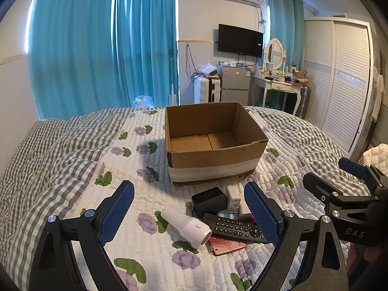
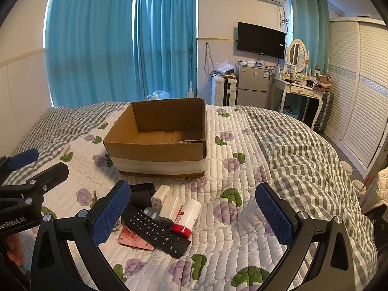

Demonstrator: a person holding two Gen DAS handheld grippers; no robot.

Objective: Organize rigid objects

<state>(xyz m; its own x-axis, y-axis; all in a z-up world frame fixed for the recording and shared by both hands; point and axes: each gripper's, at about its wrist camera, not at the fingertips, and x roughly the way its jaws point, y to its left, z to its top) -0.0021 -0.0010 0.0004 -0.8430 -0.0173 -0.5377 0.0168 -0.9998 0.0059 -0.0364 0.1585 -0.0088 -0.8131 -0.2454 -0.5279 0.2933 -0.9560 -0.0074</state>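
Note:
An open, empty cardboard box [image 1: 213,160] [image 2: 157,152] stands on the bed. In front of it lies a small pile: a white flashlight [image 1: 188,225], a black remote [image 1: 235,228] [image 2: 155,230], a black cube [image 1: 209,201] [image 2: 143,194], a white charger [image 1: 232,197] [image 2: 160,197], a pink card [image 1: 226,246] [image 2: 132,238] and a white bottle with a red cap [image 2: 186,217]. My left gripper [image 1: 189,215] is open above the pile. My right gripper [image 2: 192,215] is open, just right of the pile. Both are empty.
The bed carries a floral quilt [image 2: 230,218] and a grey checked blanket [image 2: 303,160]. Behind it are blue curtains [image 1: 104,48], a small fridge [image 2: 252,84], a suitcase [image 2: 223,89], a dressing table [image 2: 303,89] and a wardrobe [image 2: 359,84].

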